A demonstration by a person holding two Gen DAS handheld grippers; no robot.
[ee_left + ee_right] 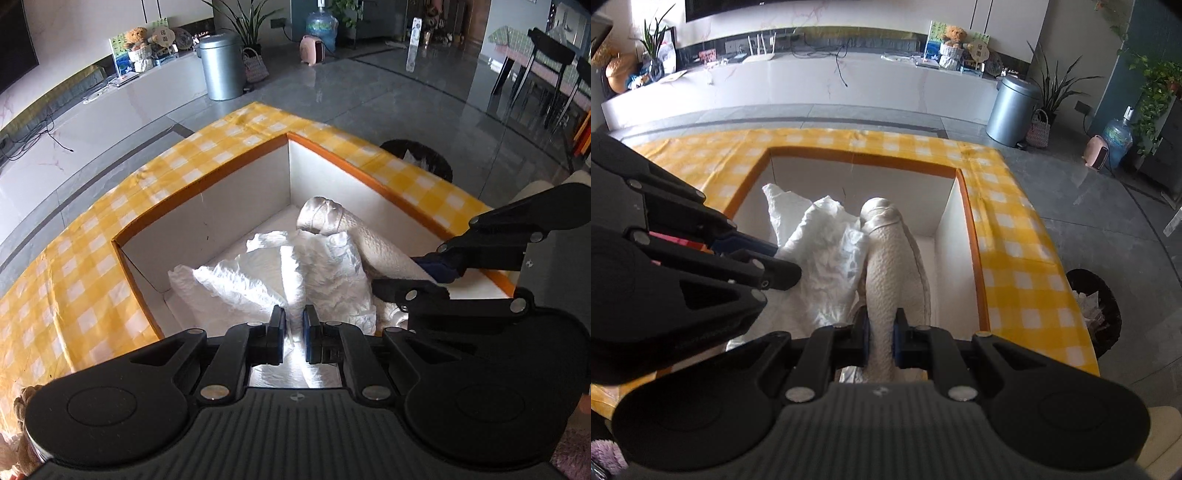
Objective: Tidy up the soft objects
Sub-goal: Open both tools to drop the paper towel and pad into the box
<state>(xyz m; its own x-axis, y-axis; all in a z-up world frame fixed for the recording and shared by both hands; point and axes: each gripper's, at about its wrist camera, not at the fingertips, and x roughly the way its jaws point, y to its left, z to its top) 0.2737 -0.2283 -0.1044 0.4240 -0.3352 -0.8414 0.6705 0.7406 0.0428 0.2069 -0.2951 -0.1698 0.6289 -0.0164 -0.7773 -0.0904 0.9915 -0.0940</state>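
A white box with an orange rim [199, 186] [975, 236] stands on a yellow checked tablecloth. Inside it, my left gripper [294, 325] is shut on a crinkled white cloth [321, 273], which also shows in the right wrist view [827, 251]. My right gripper [881, 328] is shut on a cream textured soft object [890, 266] with a rounded far end; it also shows in the left wrist view [365, 236]. The right gripper [439, 273] shows at the right of the left wrist view. The left gripper [775, 258] shows at the left of the right wrist view.
The yellow checked tablecloth [92, 236] [1015, 229] surrounds the box. A dark waste basket [424, 155] [1097, 306] stands on the floor beyond the table. A silver bin [221, 66] [1012, 110] and a white TV bench stand further off.
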